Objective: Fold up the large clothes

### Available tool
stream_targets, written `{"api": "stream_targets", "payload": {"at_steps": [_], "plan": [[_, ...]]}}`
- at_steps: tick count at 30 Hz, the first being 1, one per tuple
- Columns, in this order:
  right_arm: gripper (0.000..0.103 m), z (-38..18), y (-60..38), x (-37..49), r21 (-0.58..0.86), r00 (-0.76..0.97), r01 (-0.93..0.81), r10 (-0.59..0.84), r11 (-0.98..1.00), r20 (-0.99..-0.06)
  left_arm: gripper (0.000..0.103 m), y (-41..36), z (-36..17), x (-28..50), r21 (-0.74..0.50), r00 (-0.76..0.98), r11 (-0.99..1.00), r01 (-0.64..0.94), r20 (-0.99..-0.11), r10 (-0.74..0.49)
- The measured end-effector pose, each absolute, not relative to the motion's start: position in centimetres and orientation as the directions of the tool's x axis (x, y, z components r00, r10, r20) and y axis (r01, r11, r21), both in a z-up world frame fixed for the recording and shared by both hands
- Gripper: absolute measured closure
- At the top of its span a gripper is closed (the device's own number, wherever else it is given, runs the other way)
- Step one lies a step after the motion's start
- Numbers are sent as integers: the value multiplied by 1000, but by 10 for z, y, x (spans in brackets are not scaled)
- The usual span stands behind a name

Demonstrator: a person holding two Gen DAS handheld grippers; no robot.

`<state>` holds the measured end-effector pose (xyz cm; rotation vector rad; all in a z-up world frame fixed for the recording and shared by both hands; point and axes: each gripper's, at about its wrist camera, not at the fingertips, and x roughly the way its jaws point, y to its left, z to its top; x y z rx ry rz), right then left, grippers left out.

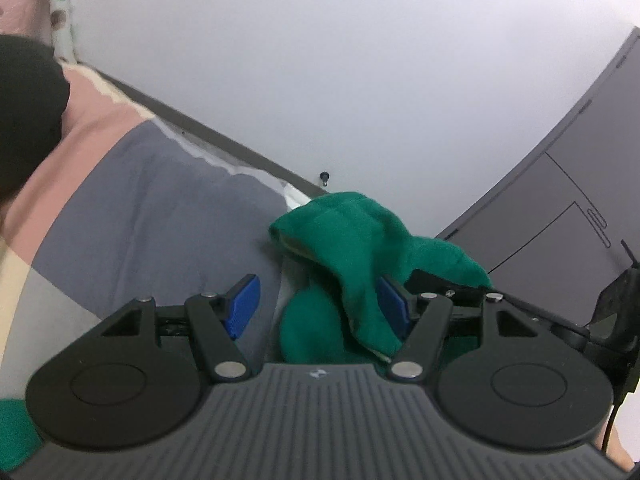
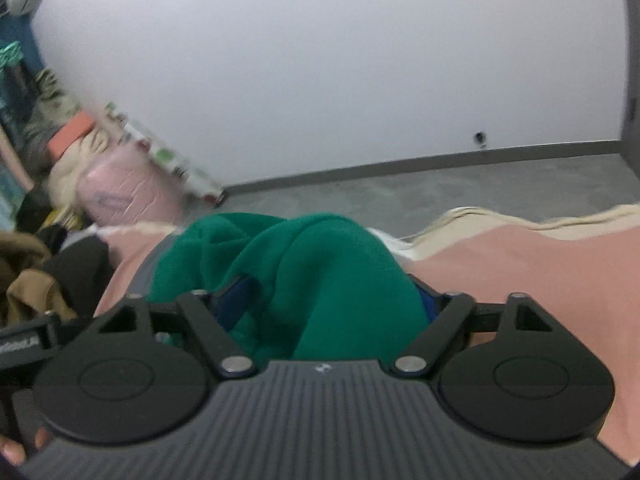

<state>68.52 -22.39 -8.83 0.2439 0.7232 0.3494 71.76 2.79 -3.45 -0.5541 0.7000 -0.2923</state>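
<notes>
Green garment point(image 1: 356, 240), one, bunched on bed, left tongs point(image 1: 316, 304) released, right tongs point(image 2: 324, 304) grip unclear

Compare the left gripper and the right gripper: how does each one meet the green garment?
The left gripper shows both blue pads, with the green garment draped over only one. The right gripper has garment bulging between its fingers, nearly hiding the pads. Whether either grips it is unclear. Both hang over the patchwork bedcover.
</notes>
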Motion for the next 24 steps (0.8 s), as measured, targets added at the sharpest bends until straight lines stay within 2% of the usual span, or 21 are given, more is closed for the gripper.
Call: {"api": "stream_targets", "payload": {"at_steps": [2, 5, 12, 17, 21, 24], "plan": [[66, -87, -219, 685, 323, 678, -245, 400, 914, -616, 33, 31, -33, 716, -574, 727, 816, 66, -532, -433], [79, -72, -213, 671, 302, 697, -296, 421, 906, -580, 33, 43, -24, 702, -581, 735, 811, 75, -517, -438], [82, -7, -221, 602, 333, 750, -445, 549, 832, -370, 33, 76, 27, 652, -621, 807, 776, 106, -402, -432], [82, 40, -237, 526, 309, 730, -578, 647, 756, -218, 33, 101, 69, 576, -651, 844, 751, 115, -334, -420], [82, 65, -255, 443, 258, 710, -644, 688, 721, -149, 33, 110, 96, 495, -650, 863, 747, 143, -288, -416], [82, 72, -264, 378, 209, 693, -679, 708, 704, -135, 33, 118, 106, 427, -659, 871, 735, 160, -257, -420]]}}
